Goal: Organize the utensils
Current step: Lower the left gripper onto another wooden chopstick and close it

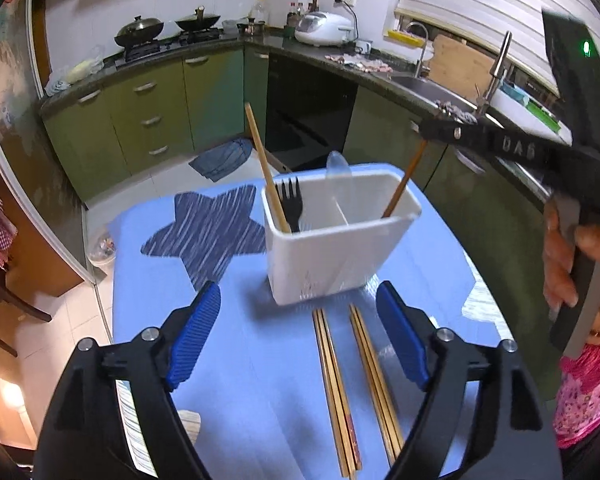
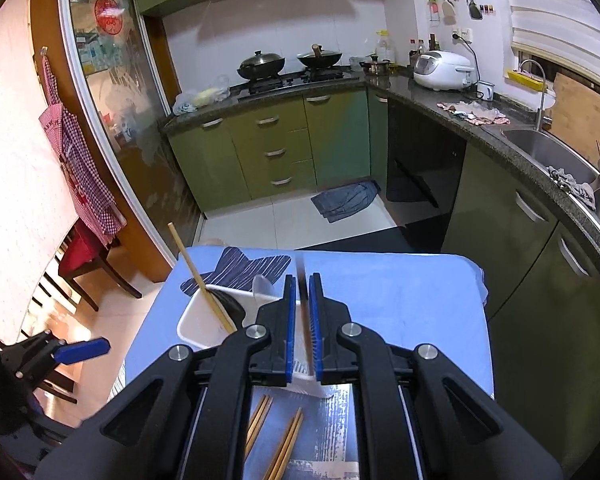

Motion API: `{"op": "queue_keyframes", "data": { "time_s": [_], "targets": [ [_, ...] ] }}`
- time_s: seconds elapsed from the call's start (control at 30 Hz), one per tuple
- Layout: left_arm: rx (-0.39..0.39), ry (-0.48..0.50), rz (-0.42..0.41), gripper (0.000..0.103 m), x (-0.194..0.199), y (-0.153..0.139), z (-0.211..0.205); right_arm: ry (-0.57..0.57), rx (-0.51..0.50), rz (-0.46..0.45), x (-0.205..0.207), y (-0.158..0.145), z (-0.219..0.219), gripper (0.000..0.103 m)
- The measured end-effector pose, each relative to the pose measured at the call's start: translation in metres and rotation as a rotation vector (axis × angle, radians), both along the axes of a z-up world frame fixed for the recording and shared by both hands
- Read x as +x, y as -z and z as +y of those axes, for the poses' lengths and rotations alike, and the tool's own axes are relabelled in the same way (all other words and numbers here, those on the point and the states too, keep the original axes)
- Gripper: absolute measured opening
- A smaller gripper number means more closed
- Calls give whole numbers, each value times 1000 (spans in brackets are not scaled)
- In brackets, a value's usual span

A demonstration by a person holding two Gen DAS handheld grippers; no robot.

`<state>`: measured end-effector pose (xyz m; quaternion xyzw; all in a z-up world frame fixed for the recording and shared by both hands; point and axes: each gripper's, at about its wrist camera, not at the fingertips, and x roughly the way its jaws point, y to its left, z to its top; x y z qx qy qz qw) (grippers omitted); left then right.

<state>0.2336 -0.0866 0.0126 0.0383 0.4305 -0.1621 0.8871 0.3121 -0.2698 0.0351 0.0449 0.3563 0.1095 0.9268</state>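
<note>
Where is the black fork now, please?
In the left wrist view, the fork stands in the left compartment of the white holder, beside a chopstick.

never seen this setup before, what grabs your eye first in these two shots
The white utensil holder in the middle of the blue table stands out, with a black fork and a light chopstick in its left compartment. Above its right compartment the right gripper is shut on a dark chopstick whose lower end is inside. Two chopstick pairs lie on the table between the open left gripper's fingers.
</note>
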Motion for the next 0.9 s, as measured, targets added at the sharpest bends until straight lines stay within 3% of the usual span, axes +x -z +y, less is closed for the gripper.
{"op": "queue_keyframes", "data": {
  "time_s": [0.2,0.3,0.4,0.6,0.8,0.9],
  "targets": [
    [11,12,51,77,-1,21,-7,7,1,-30,-30,-10,-6,12],
    [35,9,94,77,3,41,-10,28,4,-45,-55,-10,-20,20],
    [64,19,171,74,10,70,-18,46,-1,-28,-74,1,-35,20],
    [123,8,306,54,24,124,-29,73,24,62,-95,50,-70,20],
    [120,2,383,49,31,149,-35,78,50,113,-97,81,-86,20],
    [139,6,392,35,32,156,-39,75,57,126,-95,88,-86,20]
  ]
}}
